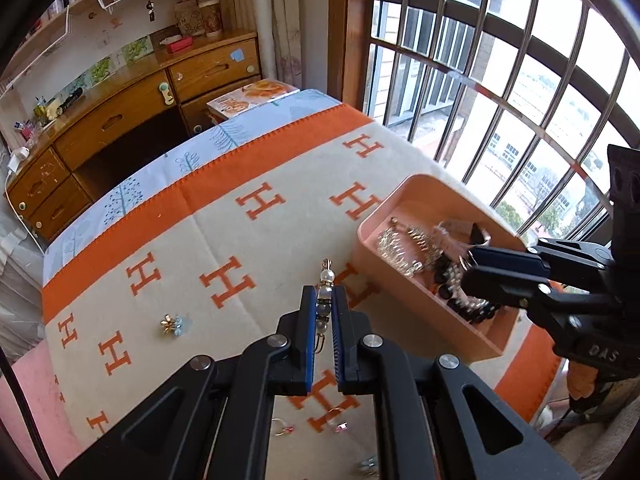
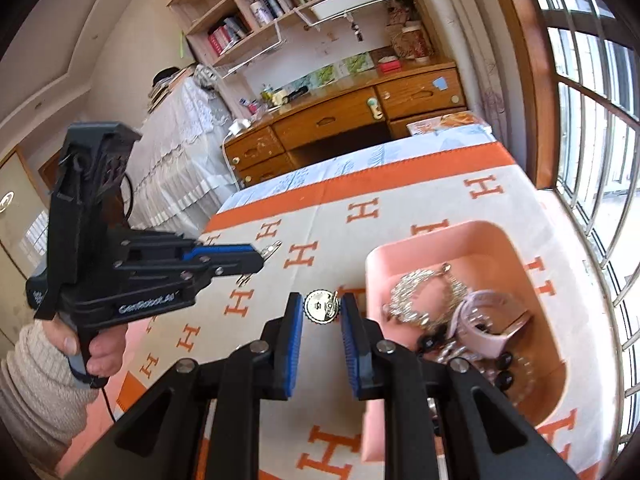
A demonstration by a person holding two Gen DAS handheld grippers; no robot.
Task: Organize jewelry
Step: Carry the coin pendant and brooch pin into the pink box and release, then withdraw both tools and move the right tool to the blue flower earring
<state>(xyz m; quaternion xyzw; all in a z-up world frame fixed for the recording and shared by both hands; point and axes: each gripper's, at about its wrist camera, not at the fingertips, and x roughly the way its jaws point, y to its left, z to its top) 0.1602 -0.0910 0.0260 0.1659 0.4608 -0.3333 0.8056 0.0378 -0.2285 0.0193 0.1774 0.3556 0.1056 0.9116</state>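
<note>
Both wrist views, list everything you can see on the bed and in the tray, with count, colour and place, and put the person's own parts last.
pearl pin: one, white and grey beads on gold, clamped in the left claw
round brooch: one, silver, between the right claw's pads
pink tray: one, pink, on the blanket near the window
jewelry pile: several, silver chains, black beads, a pale pink band, inside the tray
flower earring: one, gold and light blue, loose on the blanket
rings: two at least, pink stones, on the blanket below the left claw
blanket: one, cream with orange H marks, over the bed
left claw: one, black with blue pads
right claw: one, black with blue pads
hand: one, knit sleeve, gripping the left claw's handle
</note>
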